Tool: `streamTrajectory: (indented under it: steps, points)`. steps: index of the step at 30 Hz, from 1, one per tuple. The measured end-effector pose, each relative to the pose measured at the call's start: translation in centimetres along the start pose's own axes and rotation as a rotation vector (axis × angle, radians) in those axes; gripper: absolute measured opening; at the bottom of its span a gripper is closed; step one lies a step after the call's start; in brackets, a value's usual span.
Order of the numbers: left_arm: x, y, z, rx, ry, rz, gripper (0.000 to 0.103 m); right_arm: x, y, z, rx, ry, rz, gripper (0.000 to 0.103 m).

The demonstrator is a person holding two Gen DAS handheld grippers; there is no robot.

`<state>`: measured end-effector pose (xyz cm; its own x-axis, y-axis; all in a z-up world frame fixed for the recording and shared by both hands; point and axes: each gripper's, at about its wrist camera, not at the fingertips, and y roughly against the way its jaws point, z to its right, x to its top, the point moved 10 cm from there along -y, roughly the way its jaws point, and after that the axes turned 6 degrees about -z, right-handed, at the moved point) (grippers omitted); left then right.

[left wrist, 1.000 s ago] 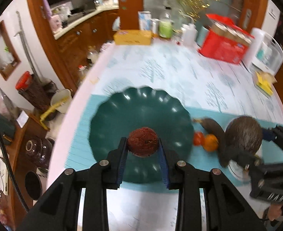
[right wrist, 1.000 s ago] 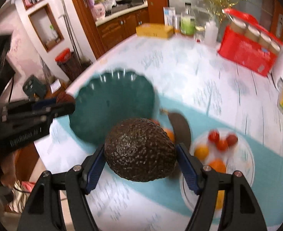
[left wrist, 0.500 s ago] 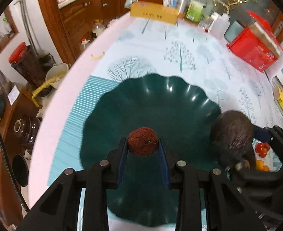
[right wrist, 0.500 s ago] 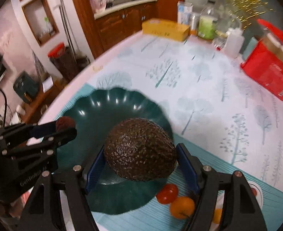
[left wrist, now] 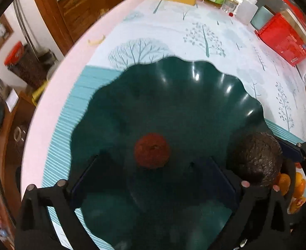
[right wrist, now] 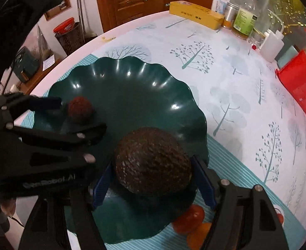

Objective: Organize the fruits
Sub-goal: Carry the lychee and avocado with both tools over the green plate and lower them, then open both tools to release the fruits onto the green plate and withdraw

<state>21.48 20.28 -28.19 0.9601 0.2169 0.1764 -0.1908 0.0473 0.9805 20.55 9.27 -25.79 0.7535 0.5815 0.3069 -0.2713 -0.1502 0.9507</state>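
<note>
Lychee (left wrist: 151, 150) lies loose between the just-opened left claw (left wrist: 150, 166) jaws.

A home kitchen and dining area is shown: wooden cabinets (right wrist: 140, 0) under a countertop, a round table (right wrist: 225, 66) covered with a tree-patterned cloth, bottles (right wrist: 244, 20) and a yellow box (right wrist: 196, 14) set on it.

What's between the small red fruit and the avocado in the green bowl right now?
One finger of the left gripper, over bare bowl; right wrist view shows it between red fruit and avocado.
</note>
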Motion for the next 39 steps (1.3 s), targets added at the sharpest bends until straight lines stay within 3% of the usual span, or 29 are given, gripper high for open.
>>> streamTrajectory:
  steps: [9, 15, 27, 39]
  points:
    - [-0.6, 1.4, -0.1, 0.058, -0.033, 0.022, 0.102, -0.3, 2.5, -1.3, -0.039, 0.080, 0.042, 0.076]
    - [-0.6, 1.1, -0.8, 0.056, -0.004, -0.001, 0.102, 0.1, 2.1, -1.8, -0.062, 0.115, 0.013, 0.079]
    - [0.2, 3.6, -0.6, 0.095, 0.006, 0.046, 0.102, 1.3, 3.0, -1.4, -0.012, 0.156, -0.026, 0.080]
    - [-0.5, 9.5, 0.6, 0.123, -0.037, 0.105, 0.102, 0.9, 8.2, -1.6, -0.006, 0.162, 0.026, 0.079]
